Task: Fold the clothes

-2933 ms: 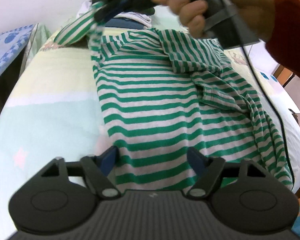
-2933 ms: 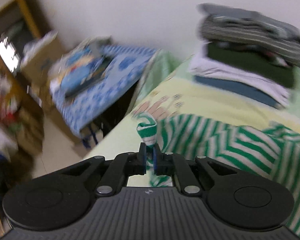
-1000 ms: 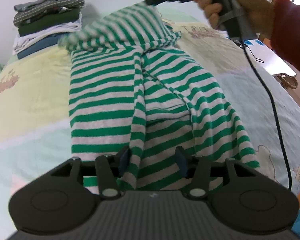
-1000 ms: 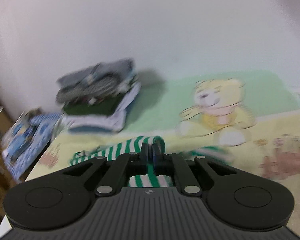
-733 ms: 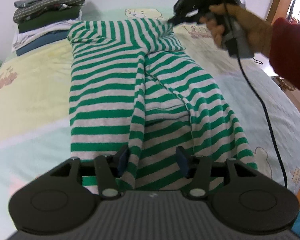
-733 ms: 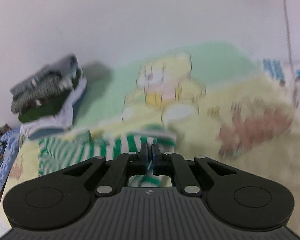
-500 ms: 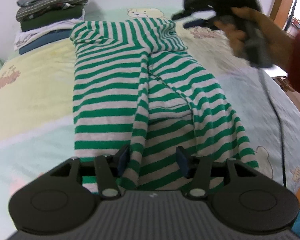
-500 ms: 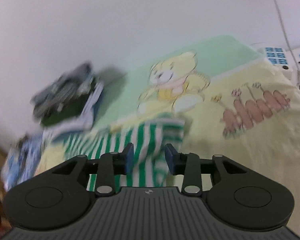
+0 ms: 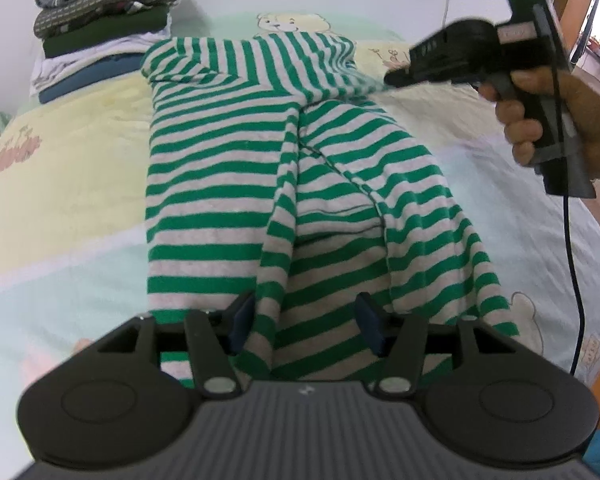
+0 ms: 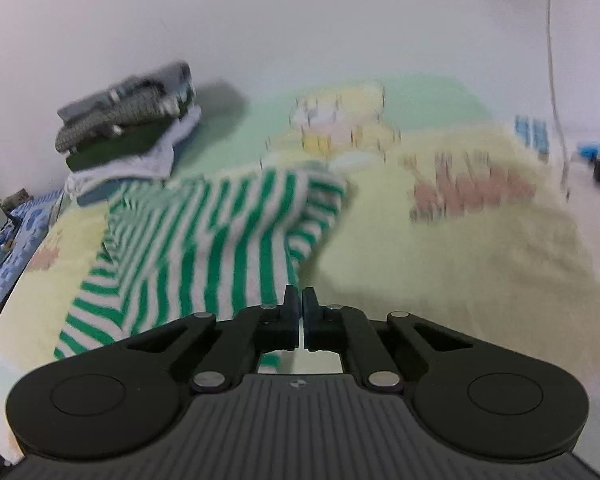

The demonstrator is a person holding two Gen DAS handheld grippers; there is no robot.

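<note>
A green-and-white striped garment (image 9: 220, 184) lies lengthwise on the bed, its top part folded across. My left gripper (image 9: 304, 324) hovers over the near hem. Its jaws are opening, with a raised fold of cloth between the fingers and the pads not pressing it. A hand (image 9: 540, 120) holds my right gripper (image 9: 392, 79) at the garment's upper right edge. There a point of cloth stretches into its tip. In the right wrist view the garment (image 10: 204, 240) runs up to the right gripper (image 10: 301, 300), whose fingers are shut together.
A stack of folded clothes (image 9: 104, 32) sits at the bed's far left by the wall, also in the right wrist view (image 10: 128, 136). A black cable (image 9: 572, 260) hangs from the right gripper over the bed's right side. The pale printed sheet (image 9: 60, 160) lies bare left of the garment.
The right gripper laid the garment's top part down, opened, moved right and lower, then shut again at the upper right edge. The left gripper stayed over the hem, its fingers slightly wider.
</note>
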